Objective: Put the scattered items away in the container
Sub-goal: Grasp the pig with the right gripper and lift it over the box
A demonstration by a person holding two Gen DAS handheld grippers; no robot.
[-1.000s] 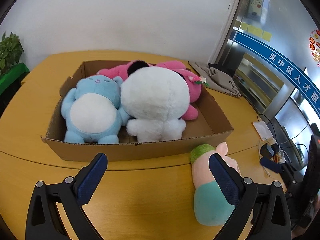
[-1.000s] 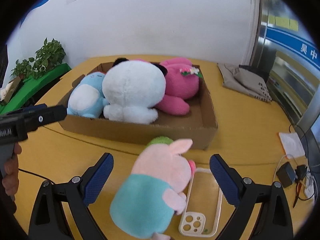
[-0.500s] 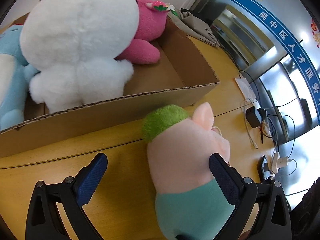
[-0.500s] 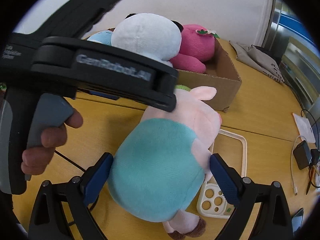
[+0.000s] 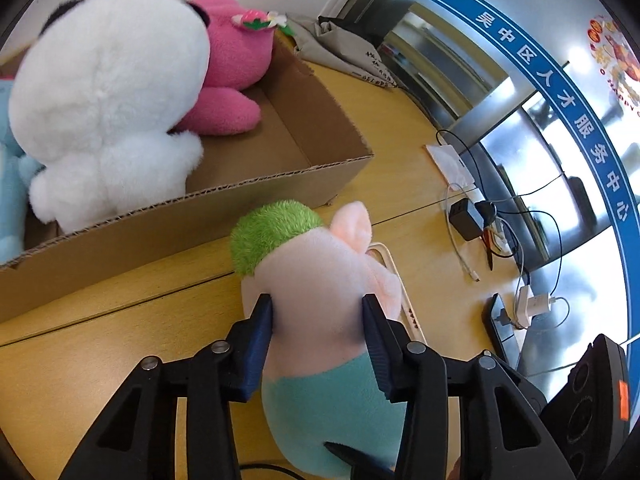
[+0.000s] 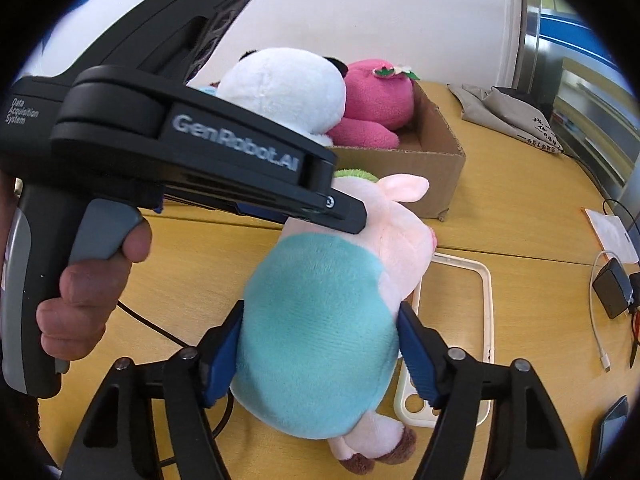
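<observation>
Now both the left gripper (image 5: 318, 312) and right gripper (image 6: 320, 344) have closed on the pig plush (image 5: 316, 280) — ready to lift into the box (image 5: 320, 184).

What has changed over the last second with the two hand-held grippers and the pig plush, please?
Both closed in and shut on the pig plush: the left hand-held gripper now clamps its pink upper body, the right hand-held gripper its teal lower body. A second ago both were open and farther back. The pig is still outside the cardboard box; the three plush toys inside have not moved.
</observation>
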